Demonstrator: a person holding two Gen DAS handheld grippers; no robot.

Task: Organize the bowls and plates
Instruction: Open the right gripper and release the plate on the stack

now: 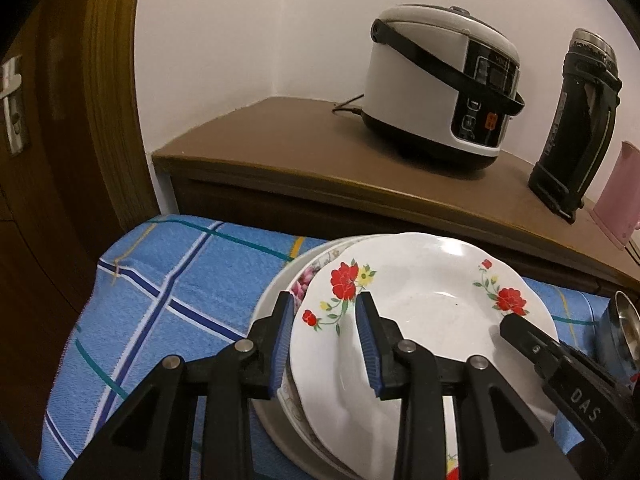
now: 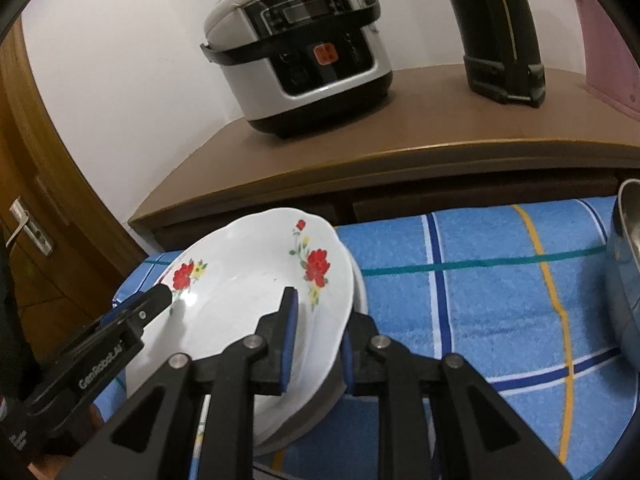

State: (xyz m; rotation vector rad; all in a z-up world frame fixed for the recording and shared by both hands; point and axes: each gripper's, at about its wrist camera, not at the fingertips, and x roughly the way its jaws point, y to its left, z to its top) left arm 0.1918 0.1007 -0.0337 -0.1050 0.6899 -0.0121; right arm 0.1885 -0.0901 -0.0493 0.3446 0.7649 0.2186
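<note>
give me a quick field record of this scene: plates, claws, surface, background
plates: floral plate atop a stack of plates
left claw: straddles the floral plate's left rim
right claw: straddles its right rim
surface: blue checked cloth
background: rice cooker, black thermos on wooden cabinet
right edge: steel bowl

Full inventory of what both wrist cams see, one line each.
floral plate: 1, white with red flowers, top of stack
plates under it: at least 2, white, on cloth
cloth: 1, blue plaid, under stack
metal bowl: 1, steel, right on cloth
rice cooker: 1, white and black, on cabinet
flask: 1, black, right of cooker
pink item: 1, cabinet's right edge
cabinet: 1, brown
door: 1, brown, left
left gripper: straddles stack's left rim
right gripper: closed on plate's right rim
</note>
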